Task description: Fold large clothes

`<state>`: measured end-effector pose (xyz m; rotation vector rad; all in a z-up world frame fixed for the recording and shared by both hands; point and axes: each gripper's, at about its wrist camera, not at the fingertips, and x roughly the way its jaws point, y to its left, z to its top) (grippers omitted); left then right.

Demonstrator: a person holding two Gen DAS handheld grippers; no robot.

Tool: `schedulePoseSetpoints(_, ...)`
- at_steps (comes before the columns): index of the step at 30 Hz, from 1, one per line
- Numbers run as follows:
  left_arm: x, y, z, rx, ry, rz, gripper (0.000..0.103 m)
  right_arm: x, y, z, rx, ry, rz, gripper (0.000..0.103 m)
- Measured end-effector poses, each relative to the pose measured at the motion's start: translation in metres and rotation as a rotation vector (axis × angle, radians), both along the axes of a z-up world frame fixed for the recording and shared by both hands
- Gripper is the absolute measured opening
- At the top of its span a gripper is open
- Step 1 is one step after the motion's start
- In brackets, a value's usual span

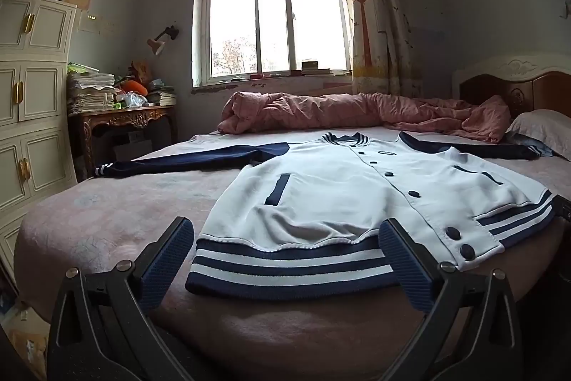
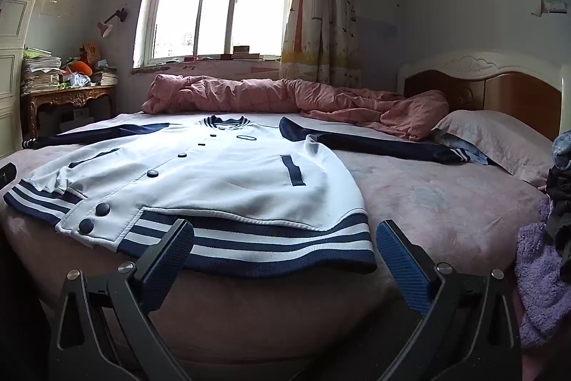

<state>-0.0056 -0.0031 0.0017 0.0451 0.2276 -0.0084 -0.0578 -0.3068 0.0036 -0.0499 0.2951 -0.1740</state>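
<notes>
The left tongs (image 1: 285,249) are wide open and hold nothing. Their two blue pads sit at the near edge of the bed (image 1: 107,202), one on each side of the left part of the jacket's striped hem. The right tongs (image 2: 285,249) are wide open too, with nothing in them. Their left pad is in front of the striped hem, and their right pad is just past the jacket's right corner. I cannot tell if the pads touch the cloth.

The jacket (image 1: 339,188) lies flat on the pink bed, front side up. It is white with dark blue buttons down the middle. Its hem has blue and white stripes and is closest to the tongs. Its collar points away, toward the window. The two dark blue sleeves are spread out wide, one to each side.

Behind the jacket is a crumpled pink blanket (image 1: 357,113) along the far side of the bed. A pillow (image 2: 499,141) lies at the right by the headboard (image 2: 481,84). Farther back is a bright window (image 1: 274,13) with a curtain (image 1: 378,16) beside it. At the left, a bench (image 1: 125,116) is piled with papers, next to a white cabinet (image 1: 32,95).
</notes>
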Motion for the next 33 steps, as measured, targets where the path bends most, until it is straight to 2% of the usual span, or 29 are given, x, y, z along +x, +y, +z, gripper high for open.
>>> schedulePoseSetpoints(6,-0.002,-0.004,-0.001,0.023,-0.014,0.01,0.103,-0.001,0.001,0.0,0.002,0.001,0.002,0.103)
schedulePoseSetpoints(14,-0.001,0.0,-0.002,-0.006,-0.014,0.015,0.103,-0.001,-0.002,0.0,0.002,-0.002,-0.001,0.103)
schedulePoseSetpoints(33,-0.003,0.002,-0.001,-0.002,-0.051,0.049,0.103,-0.009,0.012,0.003,-0.027,-0.043,0.022,0.103)
